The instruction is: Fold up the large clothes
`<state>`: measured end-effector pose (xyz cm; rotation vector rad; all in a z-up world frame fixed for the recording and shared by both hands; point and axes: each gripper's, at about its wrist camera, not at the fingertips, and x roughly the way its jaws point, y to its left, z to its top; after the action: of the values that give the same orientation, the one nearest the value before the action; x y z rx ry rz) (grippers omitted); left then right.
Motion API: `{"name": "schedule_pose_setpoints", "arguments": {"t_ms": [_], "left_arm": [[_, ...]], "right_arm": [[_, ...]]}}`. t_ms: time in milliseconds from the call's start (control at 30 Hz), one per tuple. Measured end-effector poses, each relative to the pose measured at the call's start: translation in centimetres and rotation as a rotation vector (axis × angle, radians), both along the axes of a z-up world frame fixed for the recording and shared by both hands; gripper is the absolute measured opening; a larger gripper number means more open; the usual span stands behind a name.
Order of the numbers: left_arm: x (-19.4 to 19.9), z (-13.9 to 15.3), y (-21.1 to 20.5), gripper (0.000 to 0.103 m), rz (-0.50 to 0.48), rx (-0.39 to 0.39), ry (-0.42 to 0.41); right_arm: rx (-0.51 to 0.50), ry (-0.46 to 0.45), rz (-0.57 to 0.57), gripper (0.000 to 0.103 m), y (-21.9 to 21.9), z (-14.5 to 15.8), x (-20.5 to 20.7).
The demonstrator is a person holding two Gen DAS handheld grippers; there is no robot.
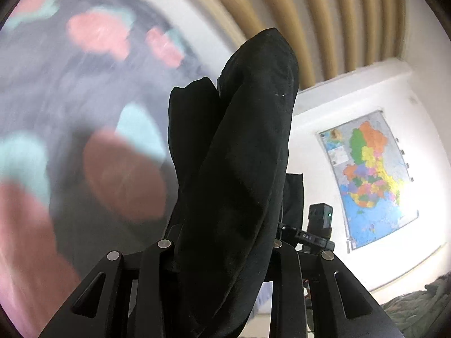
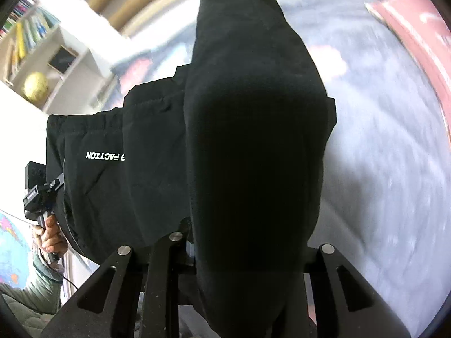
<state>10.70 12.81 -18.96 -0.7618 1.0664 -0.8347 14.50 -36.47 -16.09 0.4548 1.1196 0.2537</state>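
Observation:
A black garment (image 1: pixel 239 155) with white lettering (image 2: pixel 104 156) hangs in the air between my two grippers. My left gripper (image 1: pixel 222 242) is shut on one edge of it; the cloth drapes over the fingers and hides the tips. My right gripper (image 2: pixel 242 239) is shut on another edge, cloth bulging over its fingers. The left gripper's body (image 2: pixel 39 194), held by a hand, shows at the left of the right wrist view; the right gripper's body (image 1: pixel 320 222) shows behind the cloth in the left wrist view.
A blurred grey surface with pink and teal patches (image 1: pixel 84 98) lies below. A map (image 1: pixel 369 180) hangs on a white wall. A shelf with books and a globe (image 2: pixel 35 86) stands at the left. A red item (image 2: pixel 417 33) lies at the far right.

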Motion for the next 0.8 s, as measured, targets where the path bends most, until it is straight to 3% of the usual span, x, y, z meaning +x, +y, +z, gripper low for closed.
{"name": "schedule_pose_setpoints", "arguments": {"t_ms": [100, 167, 267, 300, 400, 467, 533, 633, 733, 800], "left_arm": [[-1.3, -3.7, 0.7, 0.033, 0.023, 0.044, 0.096], [-1.9, -7.5, 0.9, 0.036, 0.051, 0.143, 0.204], [-2.1, -12.2, 2.9, 0.044, 0.161, 0.263, 0.288], [-2.1, -13.4, 4.0, 0.046, 0.195, 0.243, 0.319], [-2.2, -17.7, 7.5, 0.053, 0.284, 0.082, 0.454], [-2.3, -18.4, 8.2, 0.053, 0.286, 0.040, 0.480], [-2.6, -16.9, 8.8, 0.053, 0.276, 0.096, 0.456], [-3.2, -12.4, 9.8, 0.053, 0.282, 0.304, 0.350], [-4.7, -5.2, 8.2, 0.052, 0.264, 0.564, 0.144], [-4.8, -1.6, 6.0, 0.052, 0.205, 0.639, 0.008]], "right_arm": [[0.000, 0.124, 0.004, 0.029, 0.3, -3.6, 2.6], [-0.011, 0.199, -0.004, 0.033, 0.5, -6.4, 3.8], [-0.097, 0.266, -0.101, 0.057, -0.7, -9.8, 4.0], [-0.091, 0.286, -0.147, 0.065, -1.7, -10.6, 4.0], [0.053, 0.315, -0.290, 0.065, -4.9, -12.8, 3.2], [0.127, 0.317, -0.345, 0.067, -6.2, -13.4, 2.2], [0.129, 0.305, -0.361, 0.067, -7.0, -13.1, 0.8], [-0.039, 0.269, -0.361, 0.067, -6.6, -10.2, -1.0], [-0.190, 0.193, -0.345, 0.069, -4.3, -6.0, -2.1], [-0.202, 0.133, -0.324, 0.070, -1.9, -4.1, -1.4]]}}
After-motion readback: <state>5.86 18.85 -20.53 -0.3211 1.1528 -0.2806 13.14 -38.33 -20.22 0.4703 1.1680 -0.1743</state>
